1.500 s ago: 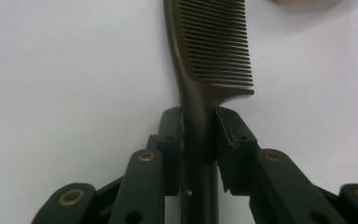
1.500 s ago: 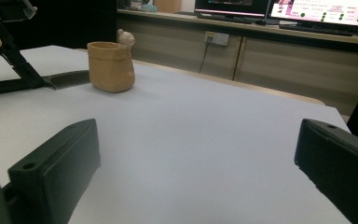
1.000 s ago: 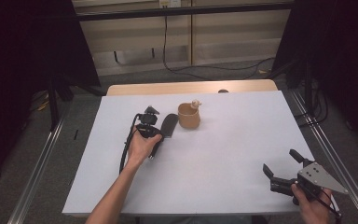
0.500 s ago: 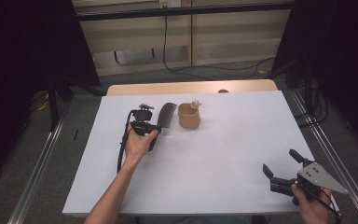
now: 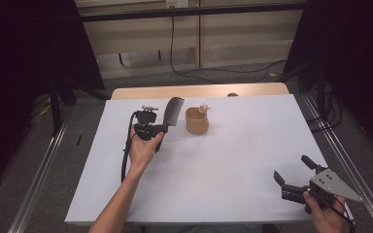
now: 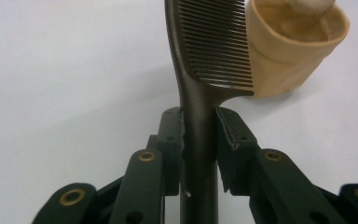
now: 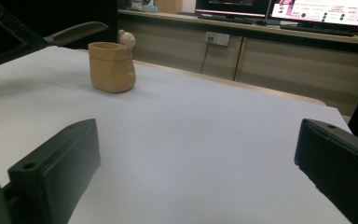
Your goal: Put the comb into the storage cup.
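The left hand-held gripper (image 5: 161, 127) is clamped on the handle of a dark comb (image 6: 209, 56), its two jaws pressed against either side of the stem just below the teeth. Gripping there, near the head, should keep the comb from swinging. In the high view the comb (image 5: 173, 110) is lifted off the white tabletop (image 5: 233, 160) and tilts up and away from the hand, its teeth end close beside a small tan cup (image 5: 196, 121) but not touching it. The cup (image 6: 298, 44) has an open mouth with a small pale object at its rim, so it looks like the place the comb is meant to go, head first or stood upright; that is a guess from how the comb points.

The right hand-held gripper (image 5: 295, 177) rests at the near right corner of the tabletop, well apart from the cup, jaws spread wide and holding nothing. It seems parked out of the way.
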Tool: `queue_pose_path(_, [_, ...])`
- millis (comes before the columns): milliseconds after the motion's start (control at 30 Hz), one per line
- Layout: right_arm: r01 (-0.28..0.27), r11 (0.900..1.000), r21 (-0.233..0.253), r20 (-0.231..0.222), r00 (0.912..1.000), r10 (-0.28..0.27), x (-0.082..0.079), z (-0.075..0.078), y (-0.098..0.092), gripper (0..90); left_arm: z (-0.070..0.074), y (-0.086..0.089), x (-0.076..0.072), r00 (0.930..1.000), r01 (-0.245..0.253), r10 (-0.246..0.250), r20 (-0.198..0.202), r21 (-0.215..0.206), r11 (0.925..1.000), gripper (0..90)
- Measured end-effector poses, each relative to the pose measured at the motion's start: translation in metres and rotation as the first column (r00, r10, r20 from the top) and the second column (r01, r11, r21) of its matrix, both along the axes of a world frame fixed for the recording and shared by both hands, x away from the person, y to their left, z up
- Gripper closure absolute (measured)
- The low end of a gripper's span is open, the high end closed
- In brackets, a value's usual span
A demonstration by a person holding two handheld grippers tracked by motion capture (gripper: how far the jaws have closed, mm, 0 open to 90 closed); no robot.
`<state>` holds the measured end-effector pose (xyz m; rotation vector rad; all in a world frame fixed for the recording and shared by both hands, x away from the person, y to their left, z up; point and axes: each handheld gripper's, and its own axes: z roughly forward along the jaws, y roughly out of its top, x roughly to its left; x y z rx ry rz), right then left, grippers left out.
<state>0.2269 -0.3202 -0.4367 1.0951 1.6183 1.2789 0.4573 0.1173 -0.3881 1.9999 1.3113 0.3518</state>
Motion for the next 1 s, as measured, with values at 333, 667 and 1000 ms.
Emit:
queue_pose_path(333, [-0.001, 1.0, -0.003, 0.001, 1.0, 0.001, 0.0, 0.0, 0.0, 0.0, 0.01, 0.008, -0.006, 0.9933, -0.003, 0.009, 0.115, -0.049, 0.9988, 72.8])
queue_pose_path(667, [-0.001, 1.0, -0.005, 0.005, 1.0, 0.001, 0.0, 0.0, 0.0, 0.0, 0.017, 0.012, -0.012, 0.9833, 0.009, 0.008, 0.182, -0.093, 0.9956, 72.8])
queue_pose_path(1000, [-0.001, 1.0, -0.004, 0.004, 1.0, 0.001, -0.001, 0.0, 0.0, 0.0, 0.021, 0.013, -0.02, 0.9668, 0.035, -0.003, 0.256, -0.123, 0.9918, 72.8])
